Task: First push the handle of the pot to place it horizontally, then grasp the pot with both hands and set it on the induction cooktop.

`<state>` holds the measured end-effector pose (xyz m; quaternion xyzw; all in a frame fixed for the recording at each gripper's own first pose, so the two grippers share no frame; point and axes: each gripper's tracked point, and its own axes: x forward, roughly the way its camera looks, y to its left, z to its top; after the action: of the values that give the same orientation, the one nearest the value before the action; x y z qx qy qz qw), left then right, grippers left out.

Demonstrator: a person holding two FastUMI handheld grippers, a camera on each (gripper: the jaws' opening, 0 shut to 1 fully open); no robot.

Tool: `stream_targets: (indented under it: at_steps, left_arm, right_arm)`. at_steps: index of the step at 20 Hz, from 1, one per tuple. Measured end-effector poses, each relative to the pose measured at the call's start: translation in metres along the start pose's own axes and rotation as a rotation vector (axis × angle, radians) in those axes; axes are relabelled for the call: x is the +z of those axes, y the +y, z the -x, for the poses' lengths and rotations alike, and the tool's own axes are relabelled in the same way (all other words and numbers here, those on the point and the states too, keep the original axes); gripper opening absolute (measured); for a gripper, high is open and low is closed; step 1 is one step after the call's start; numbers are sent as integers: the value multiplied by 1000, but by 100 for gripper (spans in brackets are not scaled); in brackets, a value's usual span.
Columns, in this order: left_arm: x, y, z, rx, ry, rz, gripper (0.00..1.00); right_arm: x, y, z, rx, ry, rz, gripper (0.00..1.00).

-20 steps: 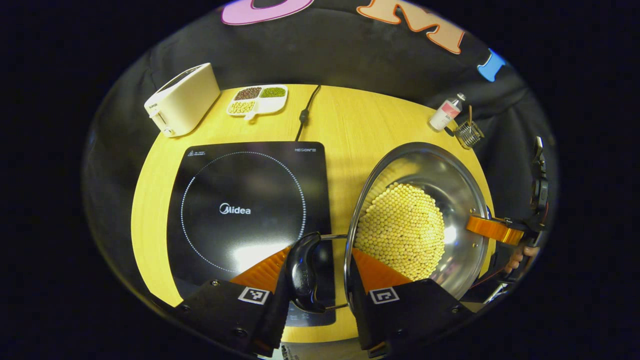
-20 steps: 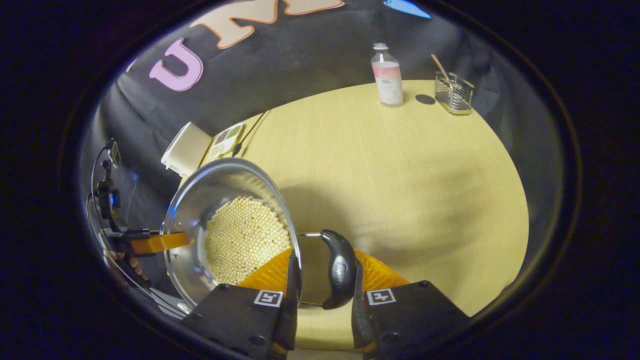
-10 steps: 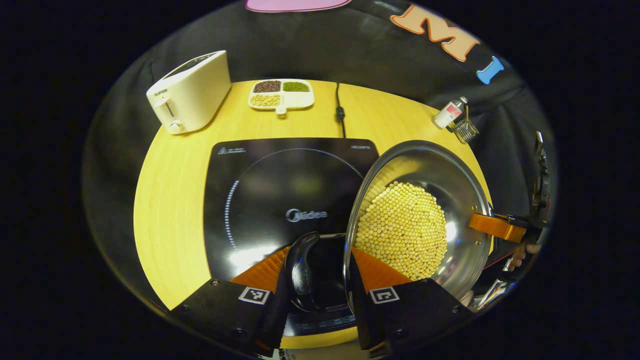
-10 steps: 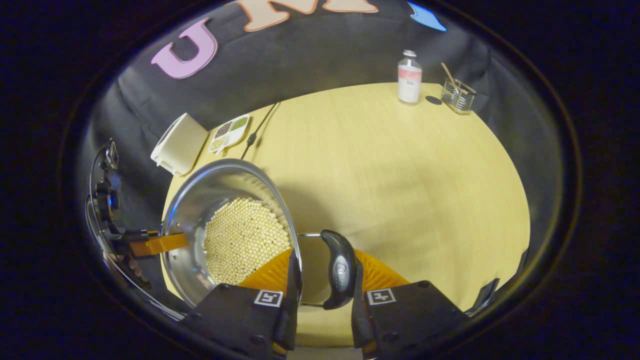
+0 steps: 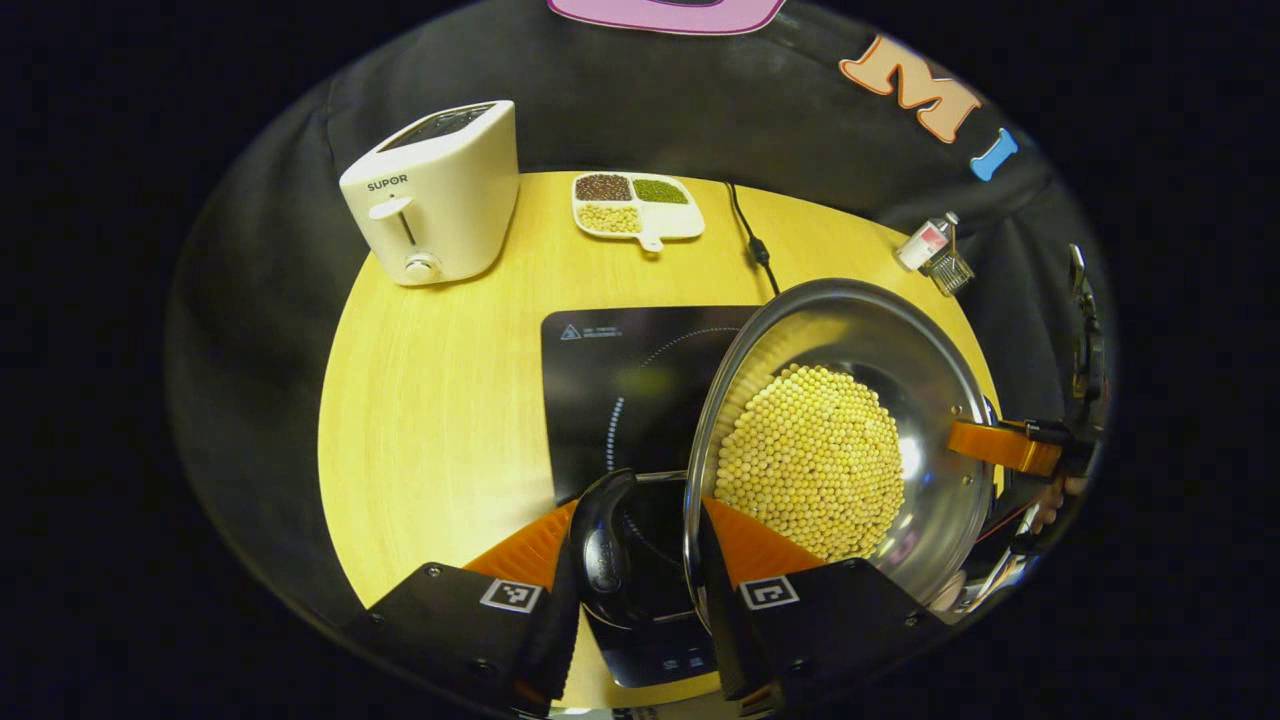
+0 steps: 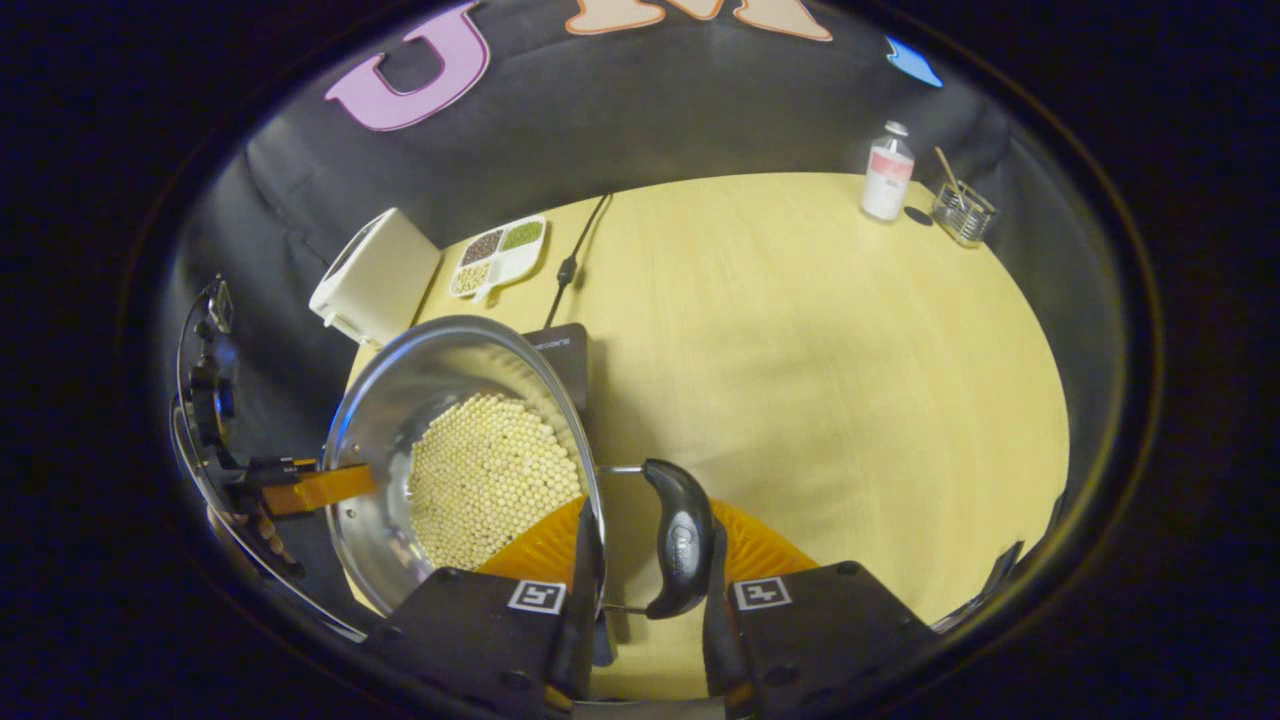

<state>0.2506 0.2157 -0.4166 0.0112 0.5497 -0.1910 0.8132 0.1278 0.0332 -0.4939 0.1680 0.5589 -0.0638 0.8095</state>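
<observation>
A steel pot [image 5: 930, 350] with yellow beans [image 5: 815, 470] in it hangs between both grippers over the right part of the black induction cooktop [image 5: 620, 370]. My left gripper [image 5: 630, 545] is shut on the pot's black left handle [image 5: 603, 550], one finger outside the handle and the other inside the rim. In the right gripper view my right gripper [image 6: 645, 545] is shut the same way on the other black handle [image 6: 680, 540]. Each gripper also shows across the pot in the other's view: the right gripper [image 5: 1000, 445], the left gripper [image 6: 310, 488]. A corner of the cooktop [image 6: 565, 350] peeks out behind the pot [image 6: 390, 410].
On the round wooden table [image 5: 440, 400] a white toaster [image 5: 435, 195] stands at the back left, beside a divided dish of beans [image 5: 635, 205] and the cooktop's cable [image 5: 750, 240]. A bottle [image 6: 887, 172] and a wire basket [image 6: 962, 213] stand far right.
Both grippers have carried the pot leftward, from the bare table right of the cooktop to above the cooktop's right part. Both grips are unchanged.
</observation>
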Motion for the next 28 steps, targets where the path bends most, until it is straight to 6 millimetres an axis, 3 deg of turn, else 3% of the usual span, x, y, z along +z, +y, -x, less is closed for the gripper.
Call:
stream_targets:
  at_steps: [2,3,4,5,8,18,20,23,26,28]
  left_arm:
    - [3,10,-2,2,-1,-2,58]
    - [3,14,-1,4,0,-7,57]
    - [7,18,-2,8,-15,-23,57]
    - [9,23,-2,14,-17,-34,57]
    - [14,30,-2,18,-35,-39,57]
    - [8,30,-2,13,-80,-30,60]
    - [0,32,-3,77,-71,-103,70]
    - [-11,27,0,106,-102,-124,83]
    - [-14,27,14,109,-165,-56,80]
    - [-10,31,26,139,-215,-49,80]
  right_arm:
    - [-2,0,-1,-1,8,1,46]
    - [-1,0,-2,-1,13,1,39]
    - [-1,1,-1,0,10,-2,39]
    - [-2,0,-1,0,13,-1,46]
    - [-3,0,-1,0,11,-6,46]
    - [-7,-5,-4,-5,-11,18,48]
    - [-4,-8,3,-30,-20,30,55]
    - [-2,-11,9,-16,-39,33,74]
    - [-8,-15,18,-10,-49,32,76]
    - [-13,-16,26,5,-60,42,87]
